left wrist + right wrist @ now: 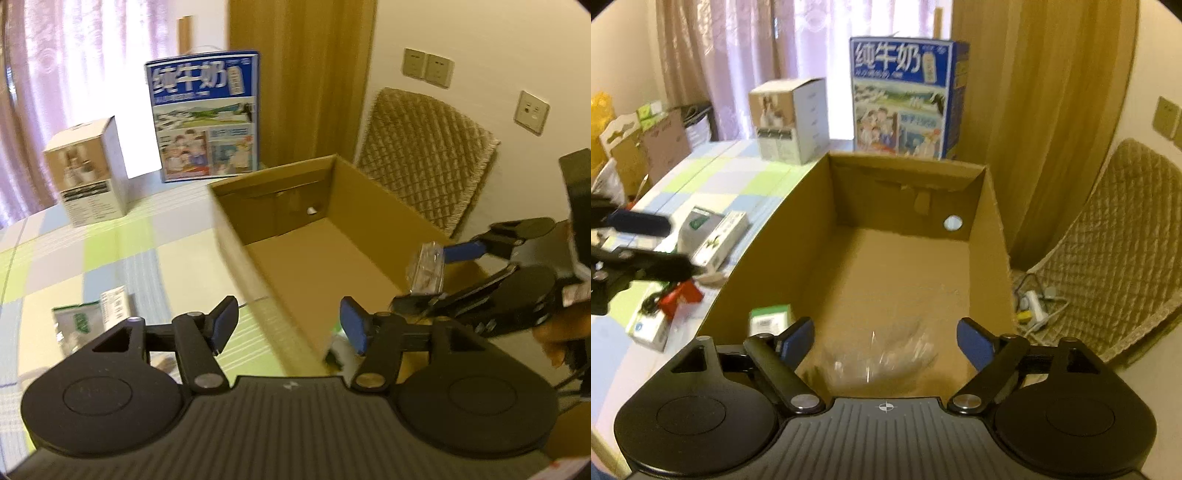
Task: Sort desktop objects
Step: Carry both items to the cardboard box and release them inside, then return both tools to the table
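Observation:
An open cardboard box [236,236] [993,229] stands on the checked tablecloth. My left gripper [290,325] is open and empty above the box's near left wall. My right gripper [886,341] is open over the box's near end, and a blurred clear plastic packet [886,354] [426,267] lies between and below its fingers, apart from the pads. The right gripper also shows in the left wrist view [436,273]. A small green-and-white box [770,317] [338,350] sits inside the box at its near left corner. Small packets [716,232] [88,317] lie on the cloth.
A blue milk carton [207,114] [905,96] and a white product box [88,170] [790,114] stand behind the cardboard box. A red item [679,295] and a white box [650,328] lie left of it. A padded chair [424,162] [1126,251] stands at the right.

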